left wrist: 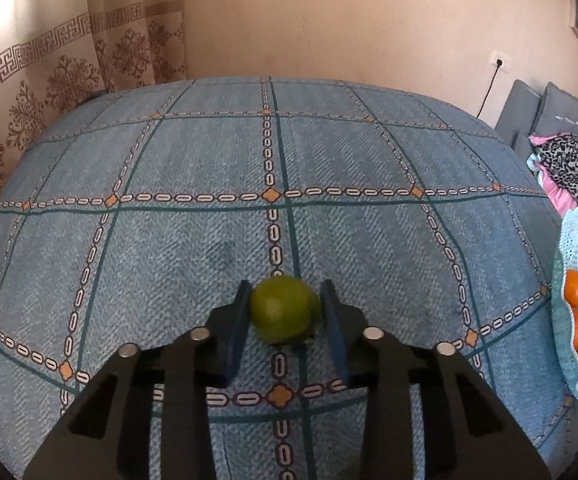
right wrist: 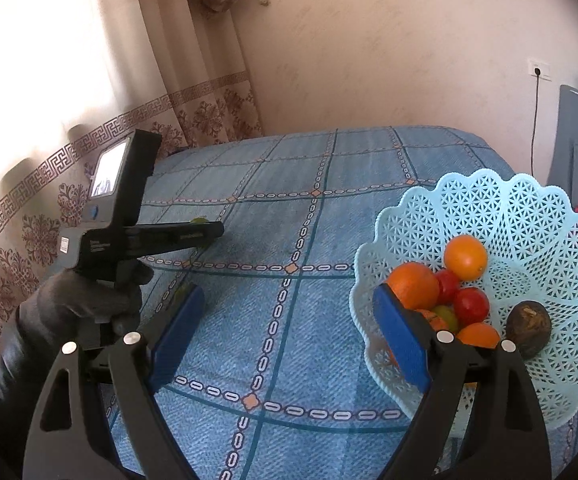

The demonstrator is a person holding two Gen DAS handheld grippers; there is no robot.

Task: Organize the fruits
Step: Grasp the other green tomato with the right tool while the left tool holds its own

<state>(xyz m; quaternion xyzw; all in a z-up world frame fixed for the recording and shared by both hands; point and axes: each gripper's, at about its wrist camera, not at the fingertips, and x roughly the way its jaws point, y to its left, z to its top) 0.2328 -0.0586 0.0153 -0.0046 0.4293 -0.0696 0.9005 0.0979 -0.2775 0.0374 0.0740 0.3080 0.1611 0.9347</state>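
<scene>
Left gripper has its blue pads either side of the green lime; left pad looks touching, right one shows a sliver of gap, so can't tell if it's gripped. Lime sits on the blue tablecloth. Right gripper is spread wide, with the fruit-filled basket on the right.

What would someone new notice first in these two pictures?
Probably the green lime on the blue checked tablecloth, sitting between the left tool's blue pads. Next, the pale blue lattice basket at the table's right, holding oranges and red fruits, with the right tool open beside it.
</scene>
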